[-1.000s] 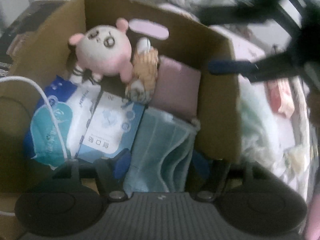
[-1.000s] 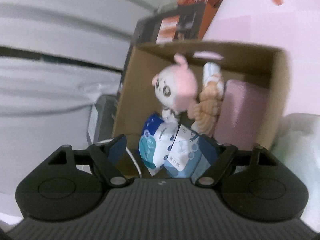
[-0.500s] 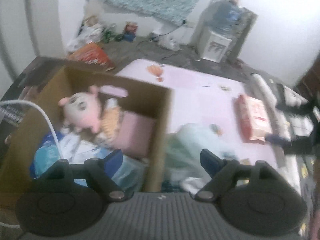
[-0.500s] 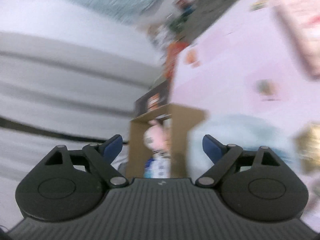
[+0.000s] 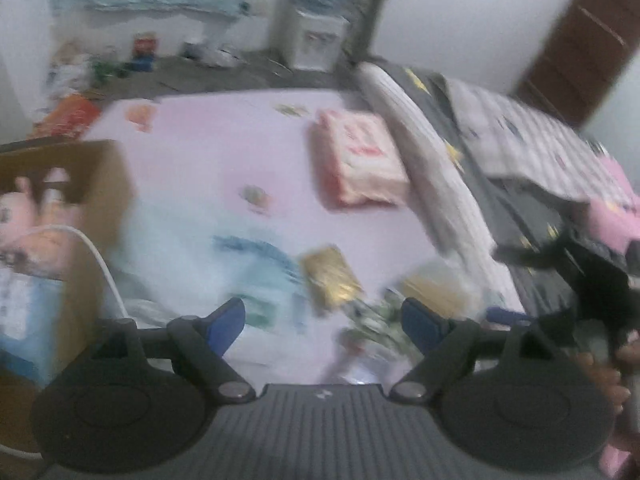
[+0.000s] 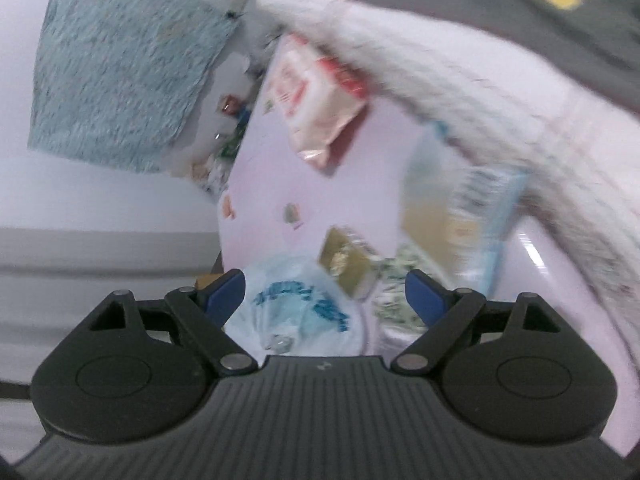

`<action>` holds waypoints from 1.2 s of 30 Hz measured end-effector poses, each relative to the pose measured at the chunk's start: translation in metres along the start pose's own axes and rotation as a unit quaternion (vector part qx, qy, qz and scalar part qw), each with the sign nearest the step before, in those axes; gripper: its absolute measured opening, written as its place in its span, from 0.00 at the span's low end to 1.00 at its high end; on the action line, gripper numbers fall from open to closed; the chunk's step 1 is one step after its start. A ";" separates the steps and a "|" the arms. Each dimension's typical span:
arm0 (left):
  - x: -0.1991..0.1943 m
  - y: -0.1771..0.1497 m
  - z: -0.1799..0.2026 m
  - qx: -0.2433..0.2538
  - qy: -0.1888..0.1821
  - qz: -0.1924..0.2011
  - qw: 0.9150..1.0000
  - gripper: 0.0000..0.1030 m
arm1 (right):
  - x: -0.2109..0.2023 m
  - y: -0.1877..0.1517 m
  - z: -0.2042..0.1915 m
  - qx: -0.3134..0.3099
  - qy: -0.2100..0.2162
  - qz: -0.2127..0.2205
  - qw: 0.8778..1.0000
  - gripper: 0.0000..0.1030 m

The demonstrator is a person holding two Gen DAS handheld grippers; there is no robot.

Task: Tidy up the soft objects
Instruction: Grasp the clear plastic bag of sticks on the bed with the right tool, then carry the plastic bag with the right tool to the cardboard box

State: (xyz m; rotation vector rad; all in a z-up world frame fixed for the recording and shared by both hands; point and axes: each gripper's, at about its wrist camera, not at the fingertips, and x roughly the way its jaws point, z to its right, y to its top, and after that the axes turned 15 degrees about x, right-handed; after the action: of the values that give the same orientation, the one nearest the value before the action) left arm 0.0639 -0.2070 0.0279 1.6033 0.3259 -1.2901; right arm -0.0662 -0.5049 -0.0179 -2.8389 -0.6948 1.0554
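Observation:
My left gripper (image 5: 320,320) hangs open over the pink bed sheet (image 5: 224,160), nothing between its blue pads. Below it lie a white-and-blue plastic bag (image 5: 224,264), a gold packet (image 5: 332,276) and a green-patterned pack (image 5: 380,316). A red-and-white soft pack (image 5: 364,160) lies farther off. The cardboard box (image 5: 100,184) with the pink plush (image 5: 16,208) stands at the left edge. My right gripper (image 6: 324,298) is open too, above the same bag (image 6: 296,304) and gold packet (image 6: 348,268). A pale blue-and-yellow pack (image 6: 460,208) and the red-and-white pack (image 6: 316,92) lie beyond.
A rolled white blanket (image 6: 460,92) borders the sheet, with a grey cover (image 6: 480,8) bearing yellow shapes behind it. A white cable (image 5: 100,264) runs past the box. A water dispenser (image 5: 316,40) and floor clutter (image 5: 100,68) stand by the far wall.
Both grippers swung away from the box and out over the bed. Their jaws spread wider. The box slid to the left edge of the left wrist view and out of the right one.

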 end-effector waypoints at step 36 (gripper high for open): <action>0.187 0.015 0.100 -0.106 -0.179 -0.124 0.970 0.78 | 0.061 0.084 0.019 -0.101 -0.121 -0.120 0.980 0.35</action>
State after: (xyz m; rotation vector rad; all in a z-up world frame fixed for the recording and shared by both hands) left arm 0.0906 -0.3632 -0.1146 1.1492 0.4304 -1.6454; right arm -0.0037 -0.5576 -0.0854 -2.7128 -1.1944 1.3693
